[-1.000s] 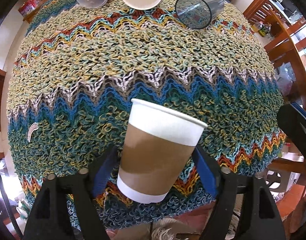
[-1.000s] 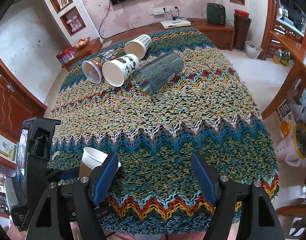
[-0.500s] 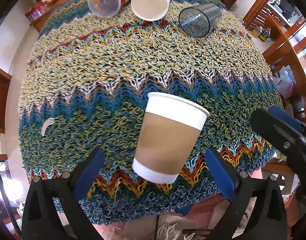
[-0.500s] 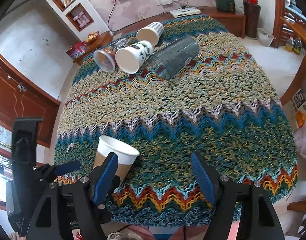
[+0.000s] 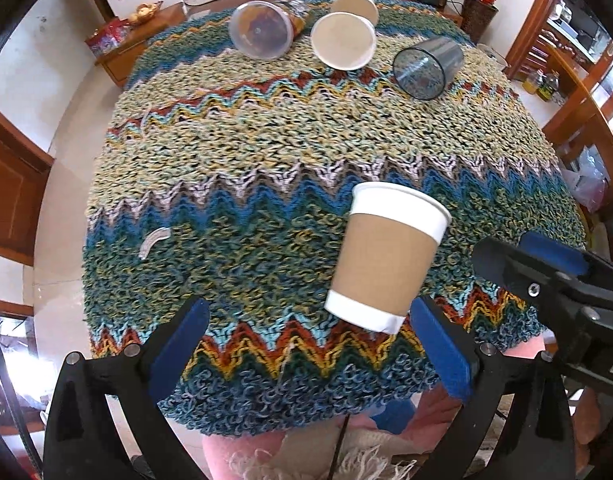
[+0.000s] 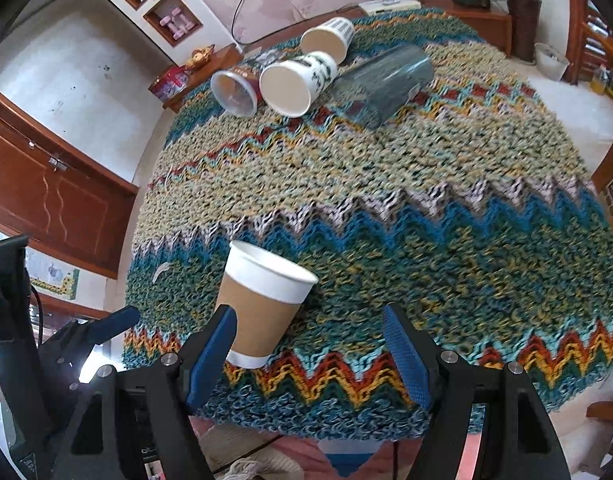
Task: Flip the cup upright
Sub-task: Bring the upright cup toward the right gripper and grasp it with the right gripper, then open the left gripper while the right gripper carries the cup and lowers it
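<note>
A brown paper cup (image 5: 386, 256) with a white rim stands upright on the knitted zigzag cloth (image 5: 266, 152) near the table's front edge. It also shows in the right wrist view (image 6: 262, 300). My left gripper (image 5: 306, 344) is open and empty, pulled back from the cup, which stands just ahead of its right finger. My right gripper (image 6: 310, 356) is open and empty; the cup stands beside its left finger. The right gripper also shows at the right of the left wrist view (image 5: 554, 280).
Several cups lie on their sides at the far end: a clear plastic cup (image 5: 262, 30), a white paper cup (image 5: 344, 40), another paper cup (image 6: 330, 38) and a dark glass tumbler (image 5: 426, 66). Wooden chairs (image 5: 578, 120) stand to the right.
My left gripper let go of the brown cup, opened wide and drew back to the left. The cup stays upright on the cloth. My right gripper drew back a little.
</note>
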A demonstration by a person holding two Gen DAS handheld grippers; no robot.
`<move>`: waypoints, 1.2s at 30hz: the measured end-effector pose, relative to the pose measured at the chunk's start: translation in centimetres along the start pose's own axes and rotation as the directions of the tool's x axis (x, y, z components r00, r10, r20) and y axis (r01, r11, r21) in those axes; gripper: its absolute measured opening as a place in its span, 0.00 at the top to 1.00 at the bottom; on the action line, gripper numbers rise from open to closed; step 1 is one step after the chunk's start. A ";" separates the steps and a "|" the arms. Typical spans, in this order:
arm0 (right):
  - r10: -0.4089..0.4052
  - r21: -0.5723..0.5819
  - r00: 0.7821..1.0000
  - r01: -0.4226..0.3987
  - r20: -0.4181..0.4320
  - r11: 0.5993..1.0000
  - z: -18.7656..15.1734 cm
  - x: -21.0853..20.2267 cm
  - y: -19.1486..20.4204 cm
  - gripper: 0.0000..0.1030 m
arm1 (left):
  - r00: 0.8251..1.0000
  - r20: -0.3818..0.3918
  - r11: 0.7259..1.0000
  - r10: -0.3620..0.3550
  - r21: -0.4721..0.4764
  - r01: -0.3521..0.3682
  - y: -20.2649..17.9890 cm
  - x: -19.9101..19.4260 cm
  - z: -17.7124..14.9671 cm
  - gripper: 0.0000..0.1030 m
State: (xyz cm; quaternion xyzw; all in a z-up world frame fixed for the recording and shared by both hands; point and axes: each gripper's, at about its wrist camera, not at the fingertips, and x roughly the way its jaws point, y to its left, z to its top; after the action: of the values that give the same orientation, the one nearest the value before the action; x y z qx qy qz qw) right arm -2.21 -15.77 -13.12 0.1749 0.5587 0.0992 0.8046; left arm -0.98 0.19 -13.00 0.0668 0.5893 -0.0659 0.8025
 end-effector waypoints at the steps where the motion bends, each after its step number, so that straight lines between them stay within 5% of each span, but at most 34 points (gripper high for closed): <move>1: 0.012 0.007 1.000 -0.012 -0.011 1.000 0.0 0.3 0.0 0.26 | 1.000 0.003 1.000 0.005 -0.004 -0.005 0.2 -0.1 -0.2 0.02; 17: 0.214 0.205 0.967 -0.184 -0.136 0.961 1.0 5.8 -0.9 0.26 | 0.998 0.035 0.997 0.056 -0.062 -0.054 3.2 -0.1 -1.2 0.02; 27: 0.270 0.270 0.940 -0.210 -0.207 0.940 2.0 9.6 -0.2 0.26 | 0.999 0.030 0.997 0.045 -0.068 -0.043 4.0 0.5 -1.0 0.02; 30: 0.314 0.290 0.929 -0.252 -0.194 0.923 2.3 10.0 -0.3 0.38 | 0.999 0.024 0.997 0.047 -0.070 -0.045 4.3 1.0 -0.8 0.02; 33: 0.316 0.229 0.938 -0.279 -0.143 0.933 2.9 8.7 0.2 0.38 | 0.999 0.019 0.996 0.044 -0.072 -0.042 4.4 1.4 -0.6 0.02; 36: 0.232 0.070 0.972 -0.229 -0.037 0.971 4.0 6.6 1.7 0.38 | 0.999 0.017 0.997 0.034 -0.069 -0.033 4.3 1.8 -0.4 0.02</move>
State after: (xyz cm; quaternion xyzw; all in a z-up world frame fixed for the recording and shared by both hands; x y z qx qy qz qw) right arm 3.93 -12.58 -16.94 0.2627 0.5553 0.1775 0.7688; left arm 0.01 4.46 -14.68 0.0484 0.5825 -0.0327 0.8107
